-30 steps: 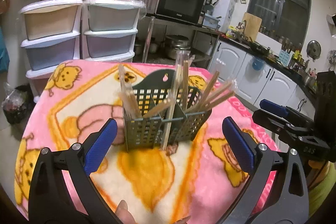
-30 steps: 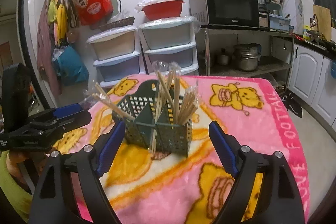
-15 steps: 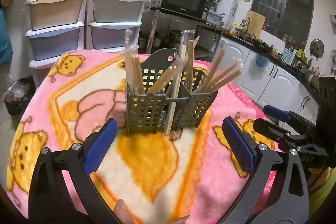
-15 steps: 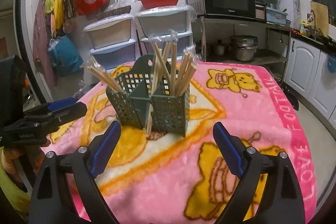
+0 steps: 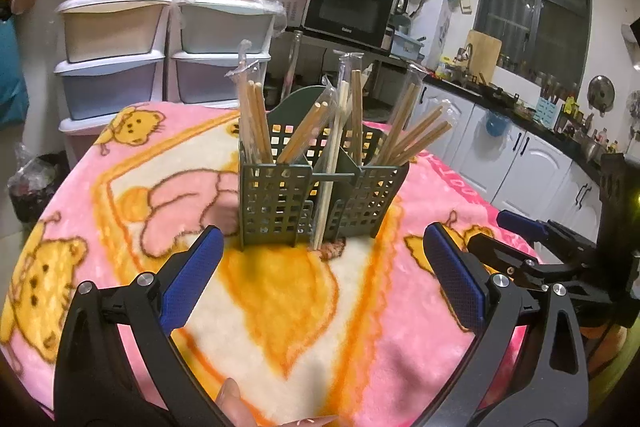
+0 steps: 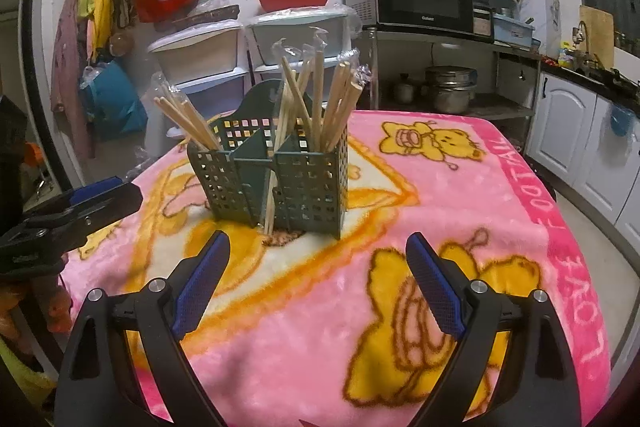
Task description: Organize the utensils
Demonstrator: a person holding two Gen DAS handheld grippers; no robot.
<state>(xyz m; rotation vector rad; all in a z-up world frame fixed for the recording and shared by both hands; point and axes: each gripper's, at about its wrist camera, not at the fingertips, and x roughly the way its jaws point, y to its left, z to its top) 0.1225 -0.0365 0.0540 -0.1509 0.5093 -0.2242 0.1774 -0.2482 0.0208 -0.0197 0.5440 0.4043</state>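
Left wrist view shows the left gripper low in the frame with its blue pads spread wide and nothing between them, only pink blanket. Just above it, at centre frame, stands the green utensil caddy, upright on the blanket and apart from both pads. Wrapped chopsticks lean out of its compartments at loose angles, and one pale pair drops through the middle gap so that its tips rest on the blanket in front of the caddy. The right gripper, seen in its own view at lower centre, has just been opening; its jaws stand wide and hold nothing, with the caddy above it at centre and well clear. At the left edge of that view the other tool hangs near the caddy's side. The risks look plain: the caddy seems light and sits on soft pile, so a nudge from either finger could tip it; the slanted sticks could be knocked out by a careless approach from above; slippery wrappers may slide in a pinch; and two tools converging could collide.
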